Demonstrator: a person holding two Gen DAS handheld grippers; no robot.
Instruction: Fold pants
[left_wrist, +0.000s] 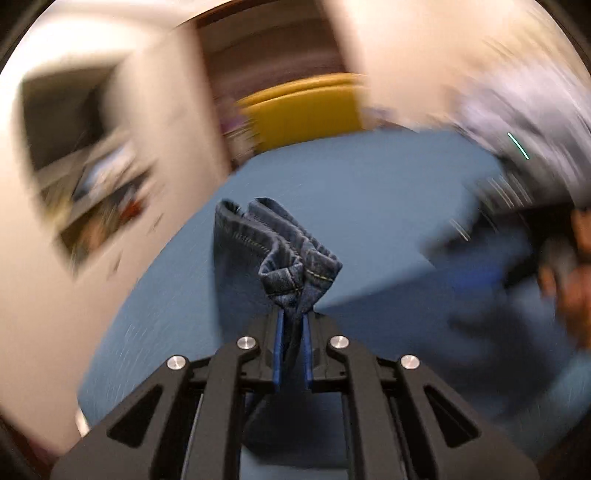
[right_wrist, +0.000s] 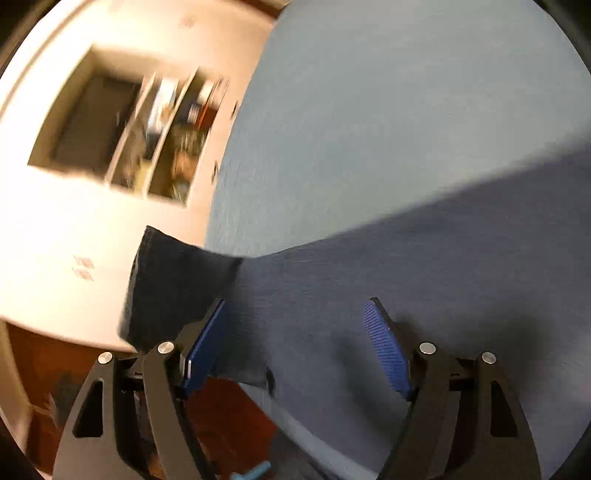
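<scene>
The pants are dark blue jeans. In the left wrist view my left gripper (left_wrist: 293, 314) is shut on a bunched hem of the jeans (left_wrist: 291, 254), held up above the blue table cover (left_wrist: 369, 192). In the right wrist view the jeans (right_wrist: 424, 266) lie spread across the blue cover (right_wrist: 388, 110), with one end (right_wrist: 173, 284) hanging past the table's edge. My right gripper (right_wrist: 295, 332) is open and empty just above that cloth, its blue pads (right_wrist: 384, 343) wide apart.
A white wall with a recessed shelf (right_wrist: 122, 136) full of small items is beyond the table. A yellow chair back (left_wrist: 306, 107) stands at the far side. A person's hand (left_wrist: 569, 284) shows blurred at right. Red-brown floor (right_wrist: 229, 417) lies below.
</scene>
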